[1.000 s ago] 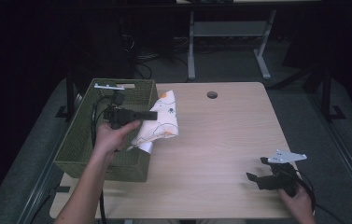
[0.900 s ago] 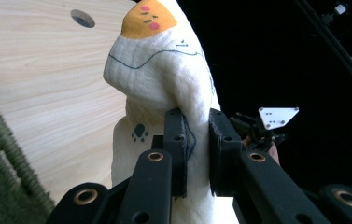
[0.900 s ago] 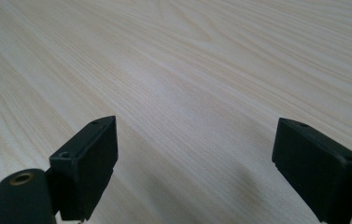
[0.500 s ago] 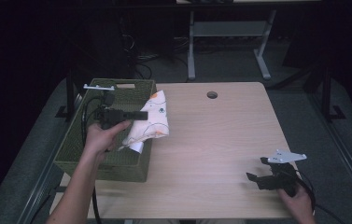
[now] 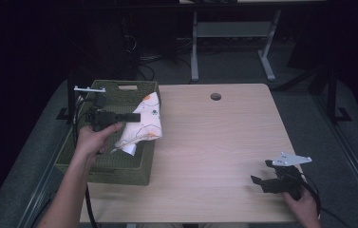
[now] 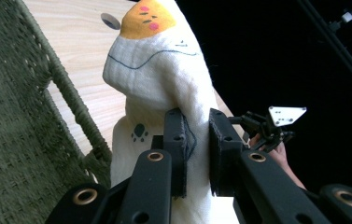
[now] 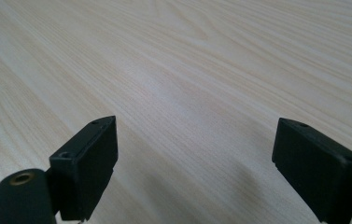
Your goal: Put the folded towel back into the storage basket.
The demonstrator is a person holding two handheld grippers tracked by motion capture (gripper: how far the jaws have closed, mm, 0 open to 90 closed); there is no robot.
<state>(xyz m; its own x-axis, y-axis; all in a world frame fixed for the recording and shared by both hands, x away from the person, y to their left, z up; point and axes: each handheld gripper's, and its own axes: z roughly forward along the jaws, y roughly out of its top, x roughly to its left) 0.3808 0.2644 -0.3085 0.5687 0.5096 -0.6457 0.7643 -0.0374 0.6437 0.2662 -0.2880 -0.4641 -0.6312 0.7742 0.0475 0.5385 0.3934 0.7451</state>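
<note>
The left gripper (image 5: 136, 117) is clamped on a white cloth (image 5: 141, 126) with small printed figures, and in the left gripper view the two pads (image 6: 176, 149) squeeze a bunched fold of it. The cloth hangs over the right wall of the green woven basket (image 5: 101, 161), which stands at the left edge of the table (image 5: 214, 156). One part of the cloth is above the inside of the basket, and the lower end drapes down near the wall, so it is not yet clearly inside.

The step in hand seems to be to put the cloth into the basket. To do it well, the person should bring the gripper more toward the middle of the basket, so that the whole cloth is over the opening and no corner stays on the rim. The hanging end should pass above the wall, because the rough weave could catch the fabric. Then the gripper should go down until the cloth rests on the bottom, and only there the jaws should part. If they part too high, the cloth may slide back onto the table.

The right gripper (image 5: 268, 183) rests near the front right corner of the table with its jaws apart and nothing between them. It can wait there.
</note>
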